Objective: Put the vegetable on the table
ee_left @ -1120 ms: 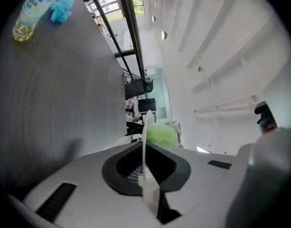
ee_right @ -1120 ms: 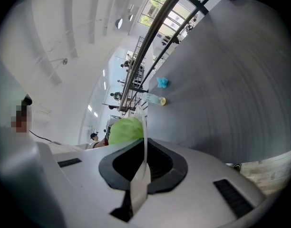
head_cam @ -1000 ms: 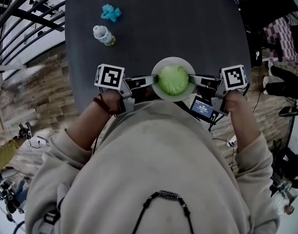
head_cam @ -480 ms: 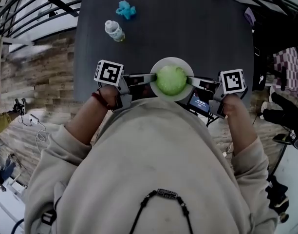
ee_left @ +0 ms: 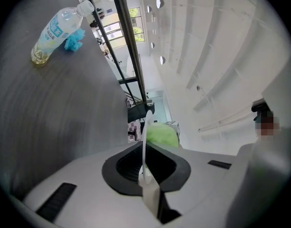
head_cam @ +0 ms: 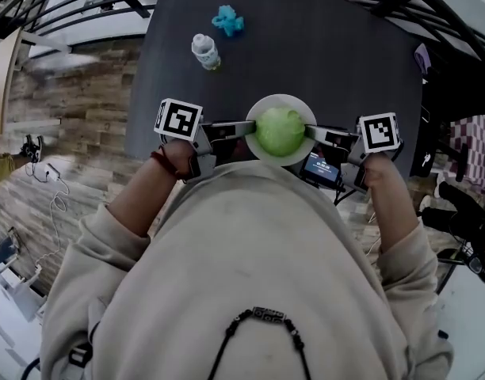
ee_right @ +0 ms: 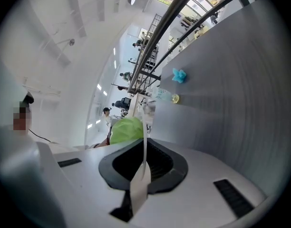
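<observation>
A round green vegetable (head_cam: 280, 131), like a small cabbage, lies on a white plate (head_cam: 280, 98) held just above the near edge of the dark table (head_cam: 337, 54). My left gripper (head_cam: 248, 128) is shut on the plate's left rim and my right gripper (head_cam: 311, 131) is shut on its right rim. In the left gripper view the rim (ee_left: 145, 137) runs edge-on between the jaws of the gripper (ee_left: 146, 175), with the vegetable (ee_left: 163, 134) behind. The right gripper view shows the same: the rim (ee_right: 144, 146), the gripper (ee_right: 140, 175) and the vegetable (ee_right: 126, 129).
A plastic bottle (head_cam: 204, 51) lies on the table's far left, and a small light-blue object (head_cam: 227, 20) is beyond it. Both also show in the left gripper view, bottle (ee_left: 55, 30) and blue object (ee_left: 75, 39). Dark railings and wood floor border the table's left.
Both grippers keep their hold on the plate. The table, the bottle and the blue object have slid to the right and swung round in the head view as the person moved.
</observation>
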Motion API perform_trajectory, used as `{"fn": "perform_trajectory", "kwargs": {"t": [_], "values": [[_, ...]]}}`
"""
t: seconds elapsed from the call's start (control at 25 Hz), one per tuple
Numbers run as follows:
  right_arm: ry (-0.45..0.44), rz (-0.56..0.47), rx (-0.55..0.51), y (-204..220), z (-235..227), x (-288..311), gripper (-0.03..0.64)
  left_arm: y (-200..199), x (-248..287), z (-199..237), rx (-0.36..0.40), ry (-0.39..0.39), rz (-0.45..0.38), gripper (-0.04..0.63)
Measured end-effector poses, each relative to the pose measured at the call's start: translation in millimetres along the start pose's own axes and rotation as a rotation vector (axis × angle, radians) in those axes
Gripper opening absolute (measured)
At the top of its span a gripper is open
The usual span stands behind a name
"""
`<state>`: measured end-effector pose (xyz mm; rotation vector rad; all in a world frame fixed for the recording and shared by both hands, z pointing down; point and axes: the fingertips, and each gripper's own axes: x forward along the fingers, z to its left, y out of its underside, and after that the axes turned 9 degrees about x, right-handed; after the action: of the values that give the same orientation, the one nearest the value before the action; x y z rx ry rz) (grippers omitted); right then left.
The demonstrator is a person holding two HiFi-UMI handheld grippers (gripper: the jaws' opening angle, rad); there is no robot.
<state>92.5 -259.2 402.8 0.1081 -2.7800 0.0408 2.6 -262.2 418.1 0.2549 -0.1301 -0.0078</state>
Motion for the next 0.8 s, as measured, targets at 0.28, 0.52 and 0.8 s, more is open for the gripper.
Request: {"fn": "perform_trajectory", "kwargs": {"t": [0.28, 0.52, 0.8], "values": [[0.011, 0.027, 0.010, 2.4, -5.7, 4.6, 0.025, 5.7, 0.3, 0.4, -0.049, 0.020, -0.031, 0.015], [0.013, 0.025, 0.027, 5.4, -11.4, 2.1, 0.025, 9.7, 4.8, 4.5, -0.051, 0.020, -0.025, 0.015], [0.009, 0.041, 0.029, 7.6, -18.8, 5.0, 0.025, 14.6, 4.8, 13.9, -0.052, -0.012, -0.007, 0.015]]}}
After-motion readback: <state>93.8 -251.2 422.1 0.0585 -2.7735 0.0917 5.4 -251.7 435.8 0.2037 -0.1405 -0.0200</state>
